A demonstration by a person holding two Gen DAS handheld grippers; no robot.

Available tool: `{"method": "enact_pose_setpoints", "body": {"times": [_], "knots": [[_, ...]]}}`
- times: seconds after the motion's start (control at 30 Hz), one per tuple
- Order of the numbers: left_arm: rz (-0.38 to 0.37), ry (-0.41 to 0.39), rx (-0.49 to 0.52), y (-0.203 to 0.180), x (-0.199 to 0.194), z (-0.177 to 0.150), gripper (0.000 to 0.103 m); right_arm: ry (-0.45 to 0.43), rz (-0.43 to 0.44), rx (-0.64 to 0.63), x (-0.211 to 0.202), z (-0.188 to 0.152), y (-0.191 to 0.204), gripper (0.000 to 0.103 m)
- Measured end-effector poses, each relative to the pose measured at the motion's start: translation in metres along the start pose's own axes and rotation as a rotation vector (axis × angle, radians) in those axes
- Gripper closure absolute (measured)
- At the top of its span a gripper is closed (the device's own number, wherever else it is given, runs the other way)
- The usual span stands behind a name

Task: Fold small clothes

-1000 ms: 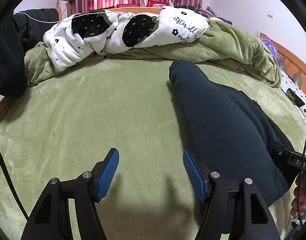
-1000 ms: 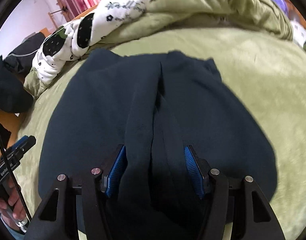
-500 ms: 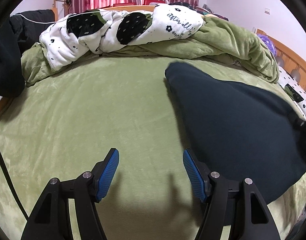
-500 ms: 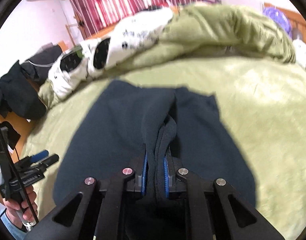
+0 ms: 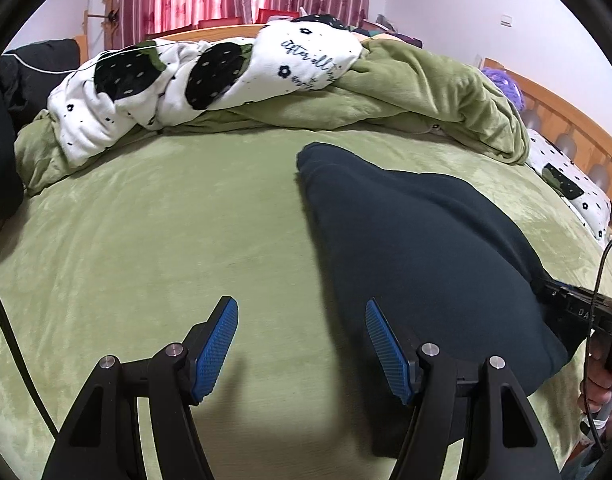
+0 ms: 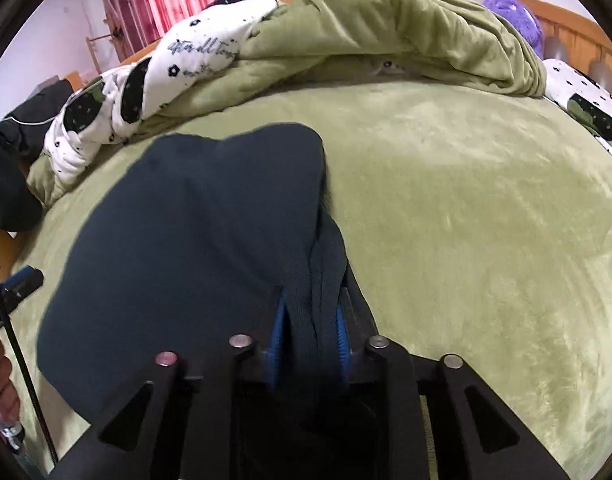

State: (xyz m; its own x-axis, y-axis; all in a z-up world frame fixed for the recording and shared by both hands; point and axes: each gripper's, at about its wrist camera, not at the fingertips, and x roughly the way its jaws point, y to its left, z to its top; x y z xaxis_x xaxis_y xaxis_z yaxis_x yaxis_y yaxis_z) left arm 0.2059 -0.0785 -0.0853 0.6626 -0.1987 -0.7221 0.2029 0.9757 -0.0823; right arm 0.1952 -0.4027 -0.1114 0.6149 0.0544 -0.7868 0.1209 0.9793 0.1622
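Dark garment (image 6: 194, 248) bunched in right gripper (image 6: 309, 332) (near edge).

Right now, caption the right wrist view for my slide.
Right gripper pinches a bunched fold of the dark garment on the green bedspread.

Green fleece-covered bed (image 5: 154, 240), dark navy garment (image 5: 417, 248) spread on it, rumpled green blanket (image 5: 425, 92) behind

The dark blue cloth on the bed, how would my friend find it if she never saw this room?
Start at the big bed with the green blanket spread flat. Past the middle lies a heap of green and white spotted bedding; nearer than that heap lies the dark blue cloth, its near edge pinched in the right gripper. It is the only plain, dark thing lying on the green.
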Motion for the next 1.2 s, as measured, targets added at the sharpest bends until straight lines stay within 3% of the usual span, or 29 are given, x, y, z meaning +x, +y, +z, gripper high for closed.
{"method": "enact_pose_setpoints", "body": {"times": [0.23,0.33,0.43,0.5,0.8,1.03,1.2], "knots": [[-0.041,0.047,0.007,-0.013,0.010,-0.011,0.038,-0.104,-0.019,-0.042,-0.033,-0.001,0.000,0.074],[-0.035,0.048,0.024,-0.017,0.008,-0.019,0.038,-0.087,-0.002,-0.075,-0.031,-0.007,0.005,0.074],[-0.037,0.061,0.036,-0.019,0.009,-0.026,0.038,-0.039,-0.065,-0.103,-0.017,-0.013,0.003,0.074],[-0.019,0.060,0.055,-0.022,0.010,-0.031,0.038,-0.009,-0.060,-0.067,-0.011,-0.016,-0.006,0.074],[0.008,0.011,0.073,-0.017,0.006,-0.019,0.038,-0.064,0.010,0.010,-0.030,0.019,-0.009,0.074],[0.025,0.000,0.030,-0.002,0.018,0.000,0.038,0.011,0.019,0.015,0.004,0.057,0.011,0.074],[0.004,0.008,0.015,0.002,0.029,0.000,0.038,0.090,-0.010,0.005,0.046,0.063,0.016,0.079]]}}
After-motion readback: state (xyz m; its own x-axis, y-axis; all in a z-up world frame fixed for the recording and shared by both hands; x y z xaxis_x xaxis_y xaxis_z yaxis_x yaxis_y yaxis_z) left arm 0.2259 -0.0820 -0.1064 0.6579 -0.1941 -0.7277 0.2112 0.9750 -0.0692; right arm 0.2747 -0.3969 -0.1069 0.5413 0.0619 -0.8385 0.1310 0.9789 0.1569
